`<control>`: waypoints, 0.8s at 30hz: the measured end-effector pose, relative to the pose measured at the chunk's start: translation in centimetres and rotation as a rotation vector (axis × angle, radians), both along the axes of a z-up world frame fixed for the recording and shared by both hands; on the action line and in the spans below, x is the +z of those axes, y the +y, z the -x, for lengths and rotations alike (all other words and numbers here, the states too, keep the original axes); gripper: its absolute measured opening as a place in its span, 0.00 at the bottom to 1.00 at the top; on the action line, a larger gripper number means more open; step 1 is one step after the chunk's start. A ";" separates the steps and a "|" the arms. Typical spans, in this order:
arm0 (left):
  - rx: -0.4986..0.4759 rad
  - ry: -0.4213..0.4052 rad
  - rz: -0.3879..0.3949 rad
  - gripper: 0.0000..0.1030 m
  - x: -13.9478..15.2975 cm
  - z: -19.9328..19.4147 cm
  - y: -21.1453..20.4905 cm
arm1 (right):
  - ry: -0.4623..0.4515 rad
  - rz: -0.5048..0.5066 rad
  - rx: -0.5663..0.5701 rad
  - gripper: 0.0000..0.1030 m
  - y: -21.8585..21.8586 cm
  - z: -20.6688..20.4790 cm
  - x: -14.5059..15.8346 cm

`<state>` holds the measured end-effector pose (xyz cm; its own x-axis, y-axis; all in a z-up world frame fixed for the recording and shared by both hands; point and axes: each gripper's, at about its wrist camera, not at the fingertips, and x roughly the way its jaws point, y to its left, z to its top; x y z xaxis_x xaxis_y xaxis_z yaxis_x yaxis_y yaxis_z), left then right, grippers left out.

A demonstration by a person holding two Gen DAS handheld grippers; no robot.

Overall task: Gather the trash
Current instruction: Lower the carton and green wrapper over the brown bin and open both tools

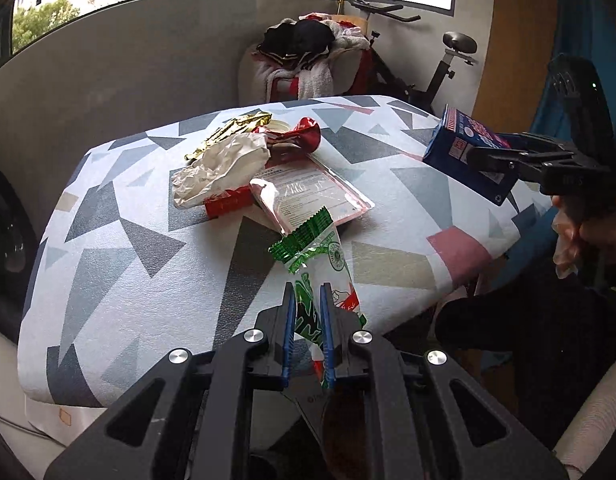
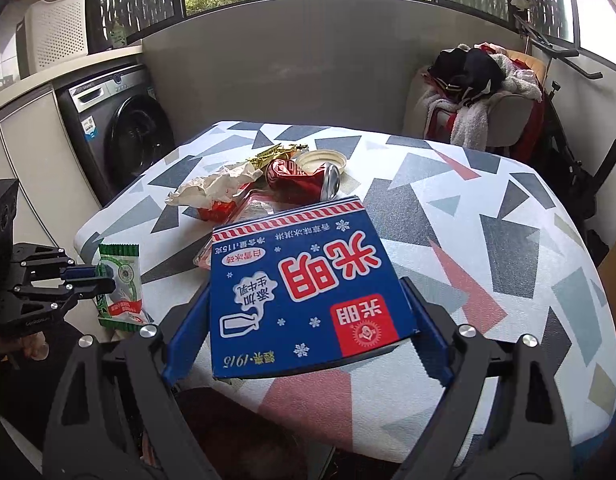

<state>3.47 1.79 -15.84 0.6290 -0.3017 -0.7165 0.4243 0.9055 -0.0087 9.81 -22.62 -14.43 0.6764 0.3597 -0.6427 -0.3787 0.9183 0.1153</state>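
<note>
Left tongs [image 1: 308, 300] clamped narrow on green wrapper [image 1: 319, 256], above near table [image 1: 108, 280] edge. Right tongs [image 2: 308, 312] held blue carton [image 2: 304, 284] above table. Behind: crushed can [image 2: 304, 184], crumpled paper [image 1: 224, 168], gold foil [image 1: 232, 128], clear pouch [image 1: 311, 192], clustered touching.

The table's [image 2: 487, 240] right half lies open to a reach. The far left middle is crowded: crumpled paper [image 2: 216, 188], crushed can [image 2: 304, 184], gold wrapper [image 2: 276, 154] and flat pouch [image 1: 311, 188] lie touching or overlapping. A grey wall [image 2: 308, 60] closes the far side.
</note>
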 end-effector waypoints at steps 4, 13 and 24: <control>-0.065 0.020 -0.005 0.12 -1.4 2.4 -1.7 | 0.010 -0.008 -0.005 0.85 -0.3 0.9 -0.4; -0.124 0.105 0.030 0.17 -4.5 4.0 -3.5 | 0.032 -0.008 0.005 0.85 -0.7 2.7 -1.7; 0.016 0.092 0.103 0.68 -2.9 3.7 -1.3 | 0.094 0.008 0.066 0.85 0.1 4.3 -4.0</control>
